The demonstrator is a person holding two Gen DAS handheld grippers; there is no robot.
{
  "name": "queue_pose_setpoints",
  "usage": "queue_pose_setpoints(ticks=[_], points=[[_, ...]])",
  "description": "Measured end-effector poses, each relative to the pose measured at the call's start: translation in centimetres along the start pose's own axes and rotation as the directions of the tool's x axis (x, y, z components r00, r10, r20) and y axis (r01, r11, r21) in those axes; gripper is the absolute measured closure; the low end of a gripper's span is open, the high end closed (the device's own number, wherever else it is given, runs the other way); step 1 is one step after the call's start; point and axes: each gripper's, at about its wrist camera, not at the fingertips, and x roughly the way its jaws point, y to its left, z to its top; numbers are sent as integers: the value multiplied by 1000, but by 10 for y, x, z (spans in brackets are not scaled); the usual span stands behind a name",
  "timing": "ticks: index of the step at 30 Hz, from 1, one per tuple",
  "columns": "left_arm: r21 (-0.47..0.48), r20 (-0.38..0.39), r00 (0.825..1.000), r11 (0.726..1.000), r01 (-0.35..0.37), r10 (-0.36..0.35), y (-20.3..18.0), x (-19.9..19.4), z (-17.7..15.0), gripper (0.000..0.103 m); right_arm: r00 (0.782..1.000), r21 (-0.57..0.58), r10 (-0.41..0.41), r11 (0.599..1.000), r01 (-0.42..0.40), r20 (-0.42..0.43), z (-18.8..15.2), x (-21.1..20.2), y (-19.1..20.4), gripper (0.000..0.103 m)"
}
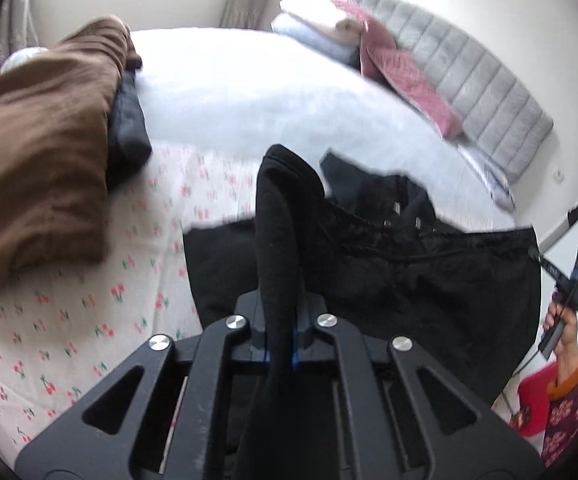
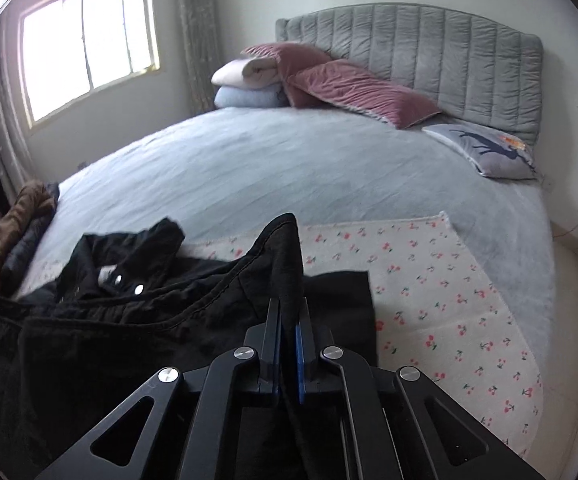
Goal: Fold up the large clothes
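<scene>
Both claws clamp black fabric: we see the left gripper (image 1: 279,344) pinching a raised fold of the black jacket (image 1: 409,272), and the right gripper (image 2: 287,354) pinching another raised edge of it. Jacket body lies on the cherry sheet (image 2: 449,300), bed's near end, collar snaps toward the headboard (image 2: 429,52). Brown garment (image 1: 41,152) sits left of the jacket. Pink pillows (image 2: 353,88) lie by the headboard.

Each camera sits close behind its own fingers, low above the bed (image 1: 249,92), facing the headboard (image 2: 429,52). Left view looks from the bed's left part, right view from the right; both share the black garment (image 1: 409,264) and pillows (image 2: 349,88)
</scene>
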Motion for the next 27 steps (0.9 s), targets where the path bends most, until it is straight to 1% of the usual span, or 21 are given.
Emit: queue_pose_setpoints(ticks=[2,5,7,11,15,18,22,25,26,27], points=[[-26,52,999,1000,6,-4,-3,-4,18,95,999,68,-3,998,1,36,19,-5,-13,99],[-51,119,993,999,-5,11,-13,1,49,95,996,119,-19,993,9,83,47,-3,-20,99],[-63,156,987,998,-22,31,-20,11,69,95,994,122,-38,992,25,106,64,4,-15,99],[-60,210,973,994,-88,99,-30,45,103,95,987,98,-95,992,83,128,91,33,0,99],[-80,242,955,984,-158,173,-23,88,121,95,982,77,-144,988,136,121,104,78,8,99],[-88,238,945,974,-207,223,-11,130,125,95,979,74,-178,982,171,95,102,122,9,99],[-13,216,928,951,-309,304,-7,189,120,95,974,60,-223,974,220,49,89,182,10,99],[26,185,917,931,-364,354,-1,222,111,95,974,90,-228,970,227,0,74,219,5,99],[24,158,918,928,-371,363,4,234,109,95,974,105,-226,968,228,-24,68,231,3,99],[12,109,926,931,-365,361,12,246,109,95,973,116,-223,967,227,-51,63,241,2,99]])
